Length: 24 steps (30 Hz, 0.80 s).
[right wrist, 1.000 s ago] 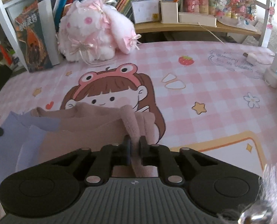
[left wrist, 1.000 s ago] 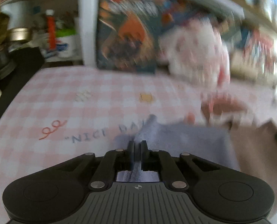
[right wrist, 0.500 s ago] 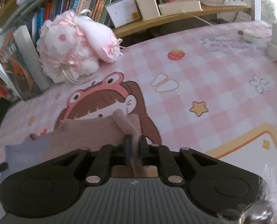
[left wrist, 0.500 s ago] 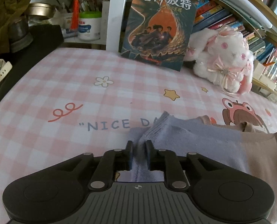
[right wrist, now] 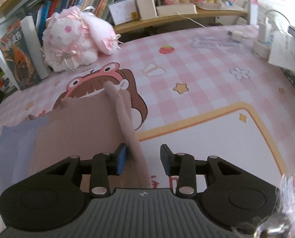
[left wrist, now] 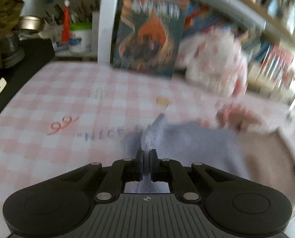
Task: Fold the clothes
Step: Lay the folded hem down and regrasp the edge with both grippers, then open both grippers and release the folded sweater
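My left gripper (left wrist: 146, 155) pinches the lavender edge of the soft brown-and-lavender knit garment (right wrist: 78, 125), which lies on the pink checked cartoon table mat (right wrist: 207, 79). My right gripper (right wrist: 143, 156) has its fingers spread, the garment's brown folded ridge lying between them.

You had open mat (right wrist: 217, 91) ahead and right of the garment (right wrist: 82, 123); plush rabbit (right wrist: 76, 39), upright book (left wrist: 147, 33) and charger (right wrist: 263, 39) blocked the far edge.
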Tool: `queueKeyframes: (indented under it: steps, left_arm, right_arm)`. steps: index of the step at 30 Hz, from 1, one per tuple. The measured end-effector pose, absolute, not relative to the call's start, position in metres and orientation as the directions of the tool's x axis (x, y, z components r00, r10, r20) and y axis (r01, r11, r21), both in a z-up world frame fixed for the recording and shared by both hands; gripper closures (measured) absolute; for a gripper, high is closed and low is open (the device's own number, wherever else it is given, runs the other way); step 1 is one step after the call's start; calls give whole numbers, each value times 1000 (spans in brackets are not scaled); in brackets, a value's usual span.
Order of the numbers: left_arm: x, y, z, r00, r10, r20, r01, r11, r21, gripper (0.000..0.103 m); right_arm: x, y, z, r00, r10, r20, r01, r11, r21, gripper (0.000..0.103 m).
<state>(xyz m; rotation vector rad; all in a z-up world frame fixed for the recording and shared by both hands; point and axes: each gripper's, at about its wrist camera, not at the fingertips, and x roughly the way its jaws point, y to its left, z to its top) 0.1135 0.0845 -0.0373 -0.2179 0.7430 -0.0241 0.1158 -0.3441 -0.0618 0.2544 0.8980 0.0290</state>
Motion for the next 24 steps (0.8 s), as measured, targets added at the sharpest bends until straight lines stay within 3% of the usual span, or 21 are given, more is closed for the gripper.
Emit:
queueKeyframes:
  steps: [3, 8, 12, 15, 16, 17, 19, 24]
  left_arm:
    - [113, 104, -37, 741, -143, -657, -105, 940, -323, 98]
    - [118, 99, -56, 690, -101, -717, -97, 968, -230, 94]
    - [105, 90, -46, 702, -48, -710, -99, 981, -164, 81]
    - [95, 83, -39, 711, -8, -703, -101, 988, -114, 65]
    - [92, 81, -37, 714, 5, -700, -102, 990, -97, 53]
    - [88, 79, -35, 717, 18, -697, -103, 991, -80, 49]
    - [81, 74, -30, 723, 44, -690, -105, 993, -46, 41]
    - [46, 43, -25, 727, 71, -683, -130, 991, -35, 28]
  right_arm:
    - [114, -345, -65, 622, 125, -773, 118, 961, 250, 72]
    - [115, -348, -69, 621, 143, -771, 186, 928, 322, 77]
    - [115, -340, -64, 622, 114, -774, 161, 950, 269, 77]
    - [114, -334, -59, 627, 90, -774, 134, 966, 221, 76]
    - [114, -332, -57, 629, 82, -773, 125, 971, 205, 74]
    - [111, -329, -53, 638, 79, -766, 106, 976, 190, 71]
    - [104, -324, -45, 655, 92, -750, 63, 983, 175, 52]
    - [86, -320, -34, 671, 151, -726, -43, 985, 165, 37]
